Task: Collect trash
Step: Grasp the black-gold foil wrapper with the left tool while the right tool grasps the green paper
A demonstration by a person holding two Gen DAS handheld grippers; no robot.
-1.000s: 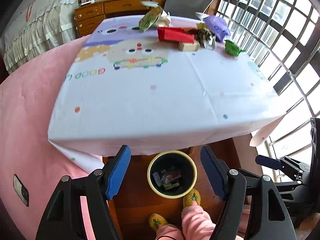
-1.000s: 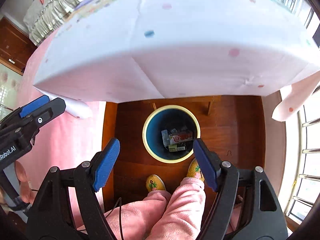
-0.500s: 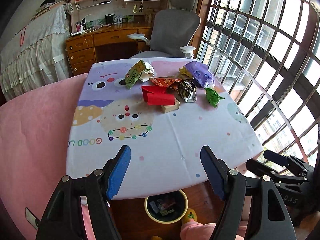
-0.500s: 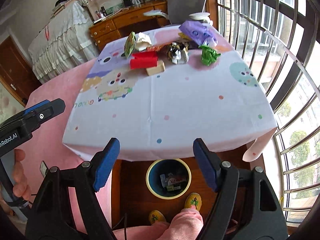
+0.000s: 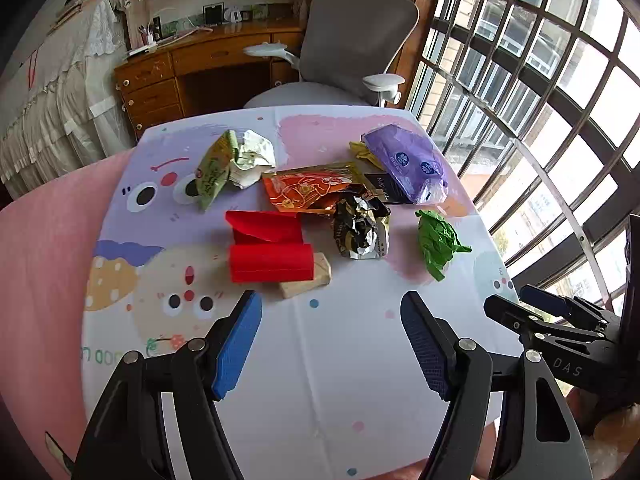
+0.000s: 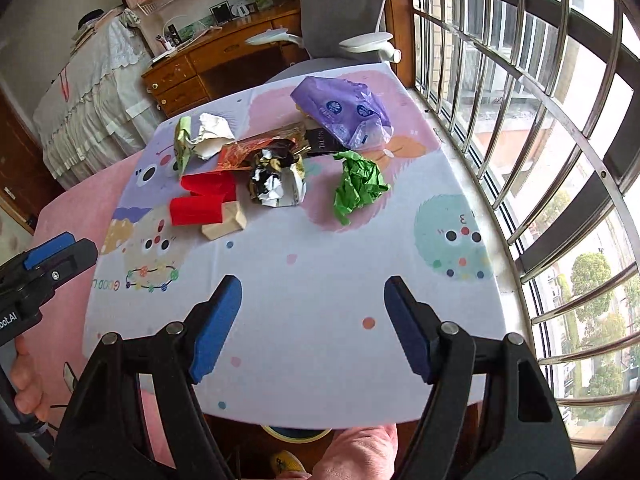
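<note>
Trash lies in a heap on the far half of the patterned tablecloth point(image 5: 320, 380): a red box point(image 5: 270, 260) on a beige block point(image 5: 308, 280), a crumpled black-and-gold wrapper point(image 5: 362, 226), green crumpled paper point(image 5: 438, 240), a purple bag point(image 5: 408, 164), an orange wrapper point(image 5: 312, 192) and a green-white wrapper point(image 5: 232, 164). My left gripper point(image 5: 330, 298) hovers open over the near cloth, just short of the red box. My right gripper point(image 6: 313, 282) hangs above the cloth in front of the green paper point(image 6: 358, 186); its jaws are closing with nothing between them. The bin's yellow rim point(image 6: 296, 434) peeks out below the table edge.
A grey office chair point(image 5: 352, 40) and a wooden desk point(image 5: 192, 68) stand behind the table. Barred windows point(image 5: 520, 80) run along the right side. A pink cover point(image 5: 44, 240) spreads to the left. A person's pink-clad leg point(image 6: 356, 452) is under the near edge.
Both grippers have risen from over the bin on the floor to above the tabletop. The trash heap is now close ahead, and the bin has slipped out of the left view.
</note>
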